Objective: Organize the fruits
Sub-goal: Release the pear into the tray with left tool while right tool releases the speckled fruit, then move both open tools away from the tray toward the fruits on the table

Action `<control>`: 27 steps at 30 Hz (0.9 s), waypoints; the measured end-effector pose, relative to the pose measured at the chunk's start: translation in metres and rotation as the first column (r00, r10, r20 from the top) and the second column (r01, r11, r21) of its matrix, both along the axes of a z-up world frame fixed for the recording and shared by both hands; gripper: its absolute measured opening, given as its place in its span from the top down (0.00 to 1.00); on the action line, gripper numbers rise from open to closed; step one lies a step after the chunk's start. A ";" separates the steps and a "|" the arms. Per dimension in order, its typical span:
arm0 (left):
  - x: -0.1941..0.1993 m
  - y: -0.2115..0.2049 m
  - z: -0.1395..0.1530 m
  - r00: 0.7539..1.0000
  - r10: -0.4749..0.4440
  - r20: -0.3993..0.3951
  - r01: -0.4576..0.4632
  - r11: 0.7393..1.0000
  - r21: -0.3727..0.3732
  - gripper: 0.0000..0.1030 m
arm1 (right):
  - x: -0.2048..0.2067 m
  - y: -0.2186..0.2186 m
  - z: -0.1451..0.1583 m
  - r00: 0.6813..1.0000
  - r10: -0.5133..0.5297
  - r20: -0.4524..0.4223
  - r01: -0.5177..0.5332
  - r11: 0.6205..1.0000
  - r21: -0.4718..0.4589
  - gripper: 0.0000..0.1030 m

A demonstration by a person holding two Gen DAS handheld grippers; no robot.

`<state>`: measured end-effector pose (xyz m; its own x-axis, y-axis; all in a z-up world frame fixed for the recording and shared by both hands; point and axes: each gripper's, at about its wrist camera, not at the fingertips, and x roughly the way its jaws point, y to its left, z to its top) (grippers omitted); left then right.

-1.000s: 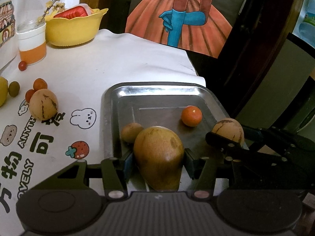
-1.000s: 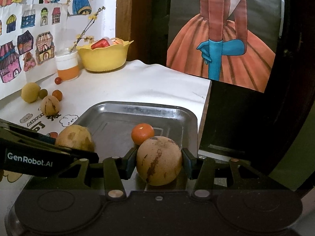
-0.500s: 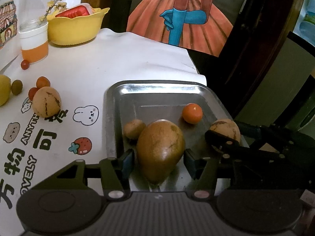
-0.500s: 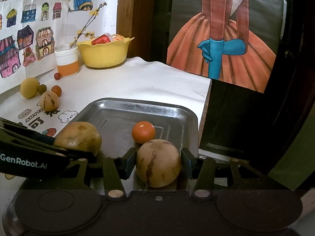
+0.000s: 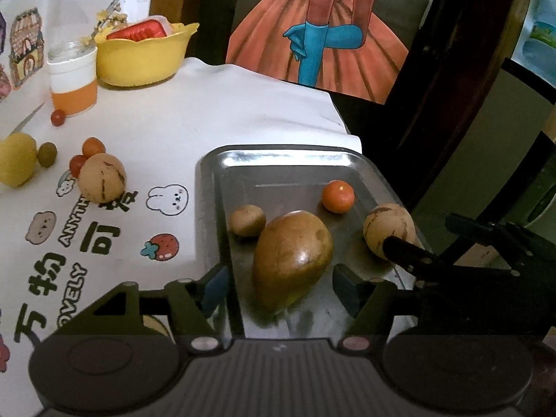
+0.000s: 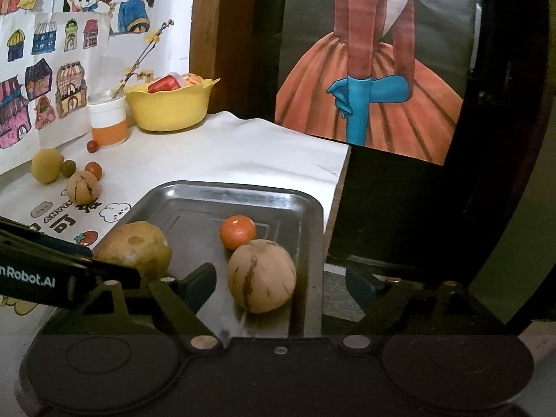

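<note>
A steel tray (image 5: 208, 187) (image 6: 312, 229) lies at the table's right edge. On it rest a brown mango (image 5: 292, 257) (image 6: 135, 246), a small brown fruit (image 5: 248, 220), an orange (image 5: 337, 196) (image 6: 238, 231) and a striped tan melon (image 5: 388, 228) (image 6: 261, 275). My left gripper (image 5: 283, 286) is open, its fingers apart from the mango's sides. My right gripper (image 6: 281, 286) is open around the melon without touching it.
On the cloth to the left lie a second striped melon (image 5: 101, 182), small tomatoes (image 5: 93, 146), a green fruit (image 5: 47, 154) and a yellow fruit (image 5: 15, 163). A jar (image 5: 73, 80) and yellow bowl (image 5: 142, 55) stand at the back. The table edge drops off right of the tray.
Both grippers opened: the left let go of the mango and the right let go of the striped melon. Both fruits now rest on the tray, and both grippers have drawn back slightly.
</note>
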<state>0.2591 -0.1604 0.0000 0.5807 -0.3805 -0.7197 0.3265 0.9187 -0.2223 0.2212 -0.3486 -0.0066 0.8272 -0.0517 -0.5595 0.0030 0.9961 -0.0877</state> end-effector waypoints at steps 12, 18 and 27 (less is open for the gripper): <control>-0.029 0.024 0.012 0.999 0.021 0.024 -0.021 1.000 -0.009 0.10 | -0.037 0.011 0.012 1.000 0.016 -0.003 -0.016 1.000 -0.003 0.01; -0.040 0.044 0.017 0.998 0.038 0.044 -0.037 0.999 -0.029 0.01 | -0.048 0.023 0.017 0.999 0.042 -0.016 -0.042 0.999 -0.015 0.01; -0.056 0.082 0.012 0.995 0.087 0.047 -0.086 0.996 -0.021 0.01 | -0.067 0.049 0.020 0.997 0.069 -0.045 -0.070 0.998 -0.004 0.01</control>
